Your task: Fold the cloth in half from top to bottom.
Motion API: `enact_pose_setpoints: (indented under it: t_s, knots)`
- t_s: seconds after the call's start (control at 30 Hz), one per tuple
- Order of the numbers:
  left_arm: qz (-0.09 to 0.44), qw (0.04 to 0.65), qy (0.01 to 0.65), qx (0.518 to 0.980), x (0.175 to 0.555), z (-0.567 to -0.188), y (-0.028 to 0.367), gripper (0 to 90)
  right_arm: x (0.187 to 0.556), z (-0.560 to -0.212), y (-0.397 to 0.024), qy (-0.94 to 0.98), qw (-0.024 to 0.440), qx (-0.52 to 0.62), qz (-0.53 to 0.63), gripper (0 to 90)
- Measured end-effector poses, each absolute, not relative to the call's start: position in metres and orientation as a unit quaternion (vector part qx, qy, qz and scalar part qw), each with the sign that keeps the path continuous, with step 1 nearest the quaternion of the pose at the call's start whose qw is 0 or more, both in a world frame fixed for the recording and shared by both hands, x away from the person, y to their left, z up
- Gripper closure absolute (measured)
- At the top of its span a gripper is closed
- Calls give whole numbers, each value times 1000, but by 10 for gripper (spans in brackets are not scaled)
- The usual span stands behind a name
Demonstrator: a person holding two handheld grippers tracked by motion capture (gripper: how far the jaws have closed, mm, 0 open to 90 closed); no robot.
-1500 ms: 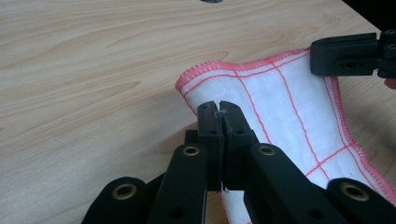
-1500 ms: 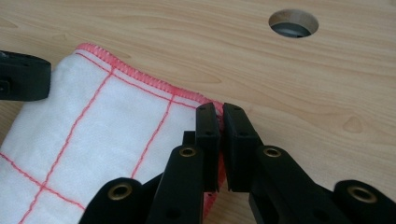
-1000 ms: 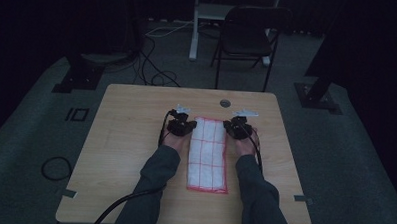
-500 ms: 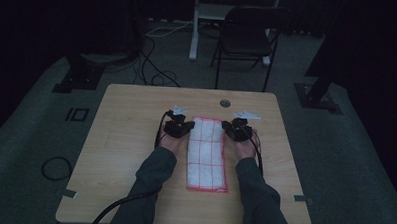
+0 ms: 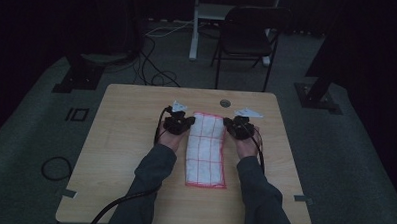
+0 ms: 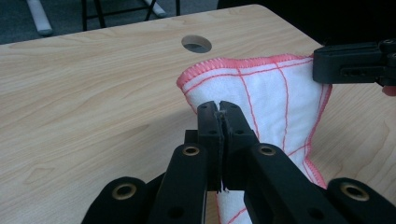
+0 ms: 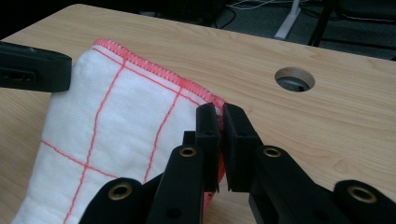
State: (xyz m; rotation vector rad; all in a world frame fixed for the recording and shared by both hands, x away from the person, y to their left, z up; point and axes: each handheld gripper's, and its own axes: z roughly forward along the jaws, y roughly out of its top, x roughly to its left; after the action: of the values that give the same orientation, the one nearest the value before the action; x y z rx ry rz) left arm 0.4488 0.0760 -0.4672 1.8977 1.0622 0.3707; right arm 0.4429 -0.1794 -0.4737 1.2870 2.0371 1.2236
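Since the white cloth with red grid lines [image 5: 205, 150] lies folded in a long strip mid-desk [image 5: 125, 139], its long axis runs from my near edge away toward the cable hole [image 5: 225, 102]. My left tongs [image 6: 219, 108] are clamped on its far left corner, my right tongs [image 7: 218, 112] on the far right corner along the red hem. Both hands sit level at that far end, neither nearer; the strip's free end trails back toward me between my forearms. The high view gives the full length; the gripper views show fabric pinched between closed jaws. Chair [image 5: 249, 38] beyond the desk.
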Motion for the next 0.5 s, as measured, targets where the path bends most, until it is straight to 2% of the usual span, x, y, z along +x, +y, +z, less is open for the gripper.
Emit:
enact_pose_setpoints:
  t_s: [0.5]
  knots:
    - [163,442,416,778,440,-460,86,888,428,-468,-173,743,223,438,454,864]
